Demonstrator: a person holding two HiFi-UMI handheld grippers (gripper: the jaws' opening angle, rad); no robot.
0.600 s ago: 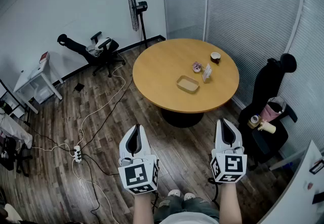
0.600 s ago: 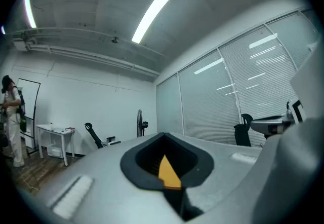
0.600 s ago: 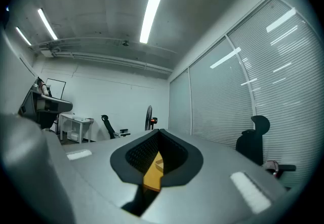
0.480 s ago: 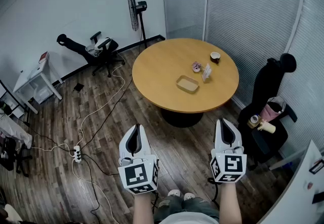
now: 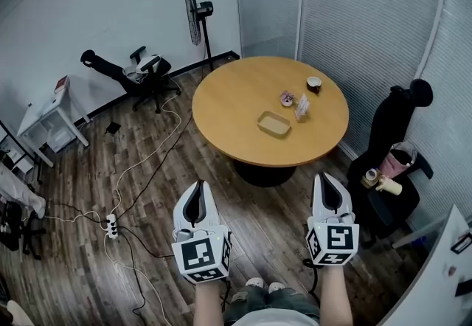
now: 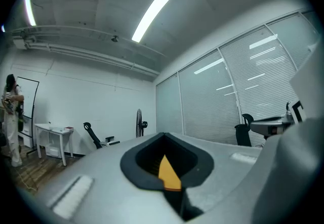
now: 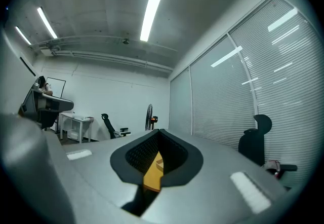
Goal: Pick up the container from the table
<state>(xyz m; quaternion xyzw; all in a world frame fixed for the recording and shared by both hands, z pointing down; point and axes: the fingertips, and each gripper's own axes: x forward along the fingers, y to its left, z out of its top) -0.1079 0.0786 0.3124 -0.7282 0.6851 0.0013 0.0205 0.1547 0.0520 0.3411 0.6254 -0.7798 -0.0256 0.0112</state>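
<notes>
Lying on the one round table point(image 5: 228, 107): one container point(image 5: 273, 123), well apart from both grippers, ahead of them. Left gripper point(image 5: 198, 190), right gripper point(image 5: 326, 183): jaws together, nothing between, over the floor. Also on the table: one cup point(image 5: 314, 82), one card point(image 5: 302, 105).

Wood-plank floor point(image 5: 158, 199) with loose cables point(image 5: 141, 161), white wall point(image 5: 110, 15), blinds point(image 5: 369, 15) at right. Standing fan point(image 5: 191, 1), tipped office chair point(image 5: 140, 70), white desk point(image 5: 51, 112) left, round bench point(image 5: 228, 107) centre, black chair point(image 5: 394, 122) right. Ceiling strip light point(image 6: 151, 16) lit.
</notes>
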